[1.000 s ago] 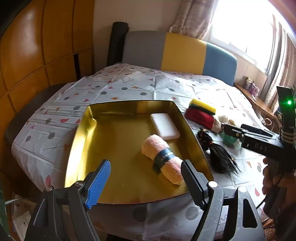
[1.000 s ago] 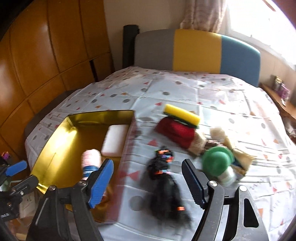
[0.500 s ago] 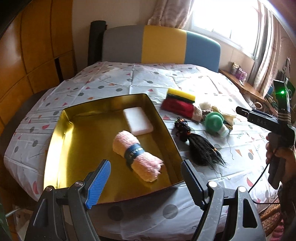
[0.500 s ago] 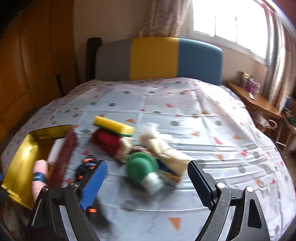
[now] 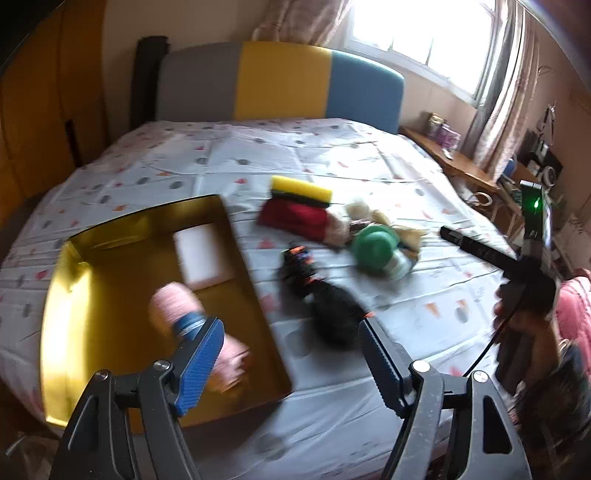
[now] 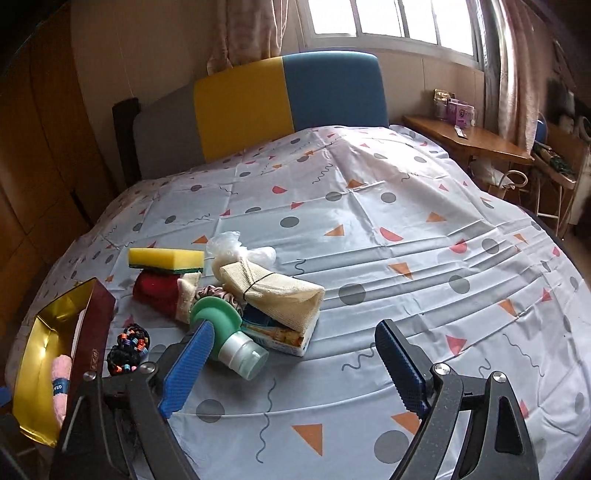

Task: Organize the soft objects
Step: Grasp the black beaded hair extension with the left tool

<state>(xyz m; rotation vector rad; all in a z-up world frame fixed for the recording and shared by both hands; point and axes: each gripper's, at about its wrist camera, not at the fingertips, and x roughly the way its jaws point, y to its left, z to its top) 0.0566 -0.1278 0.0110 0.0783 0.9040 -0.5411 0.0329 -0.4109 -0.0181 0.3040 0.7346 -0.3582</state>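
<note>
Since a sec ago both views swung right: gold tray (image 5: 110, 236) w/ pink towel roll (image 5: 173, 306) & white sponge (image 5: 203, 254) now sits left. Left gripper (image 5: 290, 360) jaws spread, empty, angled down. Right gripper (image 6: 295, 360) wider than before, nothing between, over sheet (image 6: 406, 240) beside pile w/ green-capped bottle (image 6: 229, 332).

**Daylight from the window, one view smeared**

Light enters through the window (image 6: 391, 18) behind the headboard (image 6: 288, 103), its panes blown out to white in both views. Away from the window the room dims; the wooden wall panels (image 5: 44, 122) left of the headboard sit in brown shade. The left wrist view is streaked with motion blur, worst on the gold tray (image 5: 66, 295) and the pink towel roll (image 5: 177, 306) near the lower edge. The right wrist view is sharp. The sheet (image 6: 406, 258) shows a soft sheen below the window. Fisheye bending curves the bed's edges, and the corners go black.
</note>
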